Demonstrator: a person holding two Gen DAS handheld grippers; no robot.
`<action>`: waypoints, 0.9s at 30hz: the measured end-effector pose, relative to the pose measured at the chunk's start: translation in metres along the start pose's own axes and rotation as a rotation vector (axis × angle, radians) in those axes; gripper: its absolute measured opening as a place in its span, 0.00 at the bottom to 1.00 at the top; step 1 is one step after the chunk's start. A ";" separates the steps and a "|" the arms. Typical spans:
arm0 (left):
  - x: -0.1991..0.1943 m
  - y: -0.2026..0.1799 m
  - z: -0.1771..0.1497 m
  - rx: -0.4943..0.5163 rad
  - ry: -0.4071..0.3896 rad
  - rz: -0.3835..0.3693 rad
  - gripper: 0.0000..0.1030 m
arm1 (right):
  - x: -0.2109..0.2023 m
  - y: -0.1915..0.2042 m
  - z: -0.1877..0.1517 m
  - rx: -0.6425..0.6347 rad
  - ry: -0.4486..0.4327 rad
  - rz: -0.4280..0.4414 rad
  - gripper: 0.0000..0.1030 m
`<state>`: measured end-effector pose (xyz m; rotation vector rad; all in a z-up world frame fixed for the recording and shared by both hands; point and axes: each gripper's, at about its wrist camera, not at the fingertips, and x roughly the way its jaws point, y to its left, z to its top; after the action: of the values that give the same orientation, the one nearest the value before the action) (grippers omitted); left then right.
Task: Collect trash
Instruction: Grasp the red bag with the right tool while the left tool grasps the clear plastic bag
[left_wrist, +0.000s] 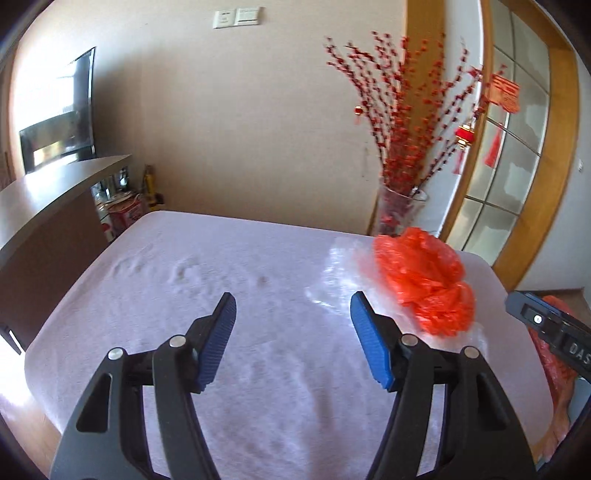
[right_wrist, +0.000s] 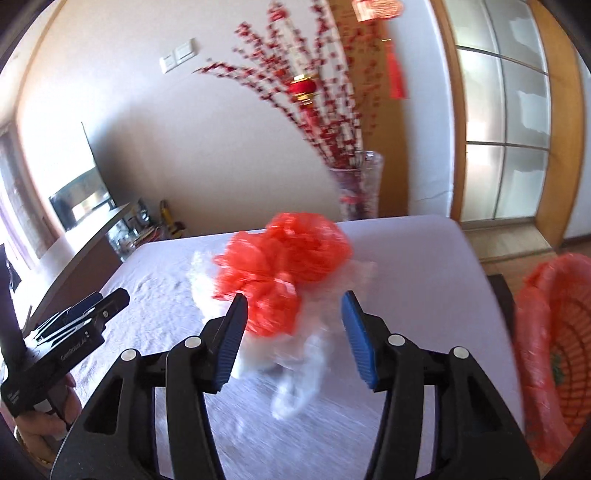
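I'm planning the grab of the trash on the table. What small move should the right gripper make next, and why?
Probably ease the right gripper forward and a little down. It is open, and the crumpled red plastic bag on clear plastic wrap lies just ahead, between its fingers, not yet enclosed.

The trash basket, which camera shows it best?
The right wrist view: the basket, lined with a red bag, shows its weave and open inside at the frame's right edge. The left wrist view catches only a red sliver behind the right gripper.
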<state>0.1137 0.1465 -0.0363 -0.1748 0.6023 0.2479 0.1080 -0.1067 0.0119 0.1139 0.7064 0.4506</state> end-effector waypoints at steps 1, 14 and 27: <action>0.000 0.005 -0.001 -0.008 0.003 0.004 0.62 | 0.008 0.006 0.003 -0.009 0.012 0.009 0.52; 0.010 0.030 -0.010 -0.075 0.046 -0.006 0.62 | 0.075 0.046 -0.001 -0.203 0.155 -0.118 0.45; 0.013 0.007 -0.011 -0.043 0.070 -0.068 0.62 | 0.033 0.019 0.006 -0.093 0.034 -0.101 0.09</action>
<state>0.1163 0.1532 -0.0530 -0.2462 0.6595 0.1899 0.1267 -0.0754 0.0012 -0.0171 0.7200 0.3884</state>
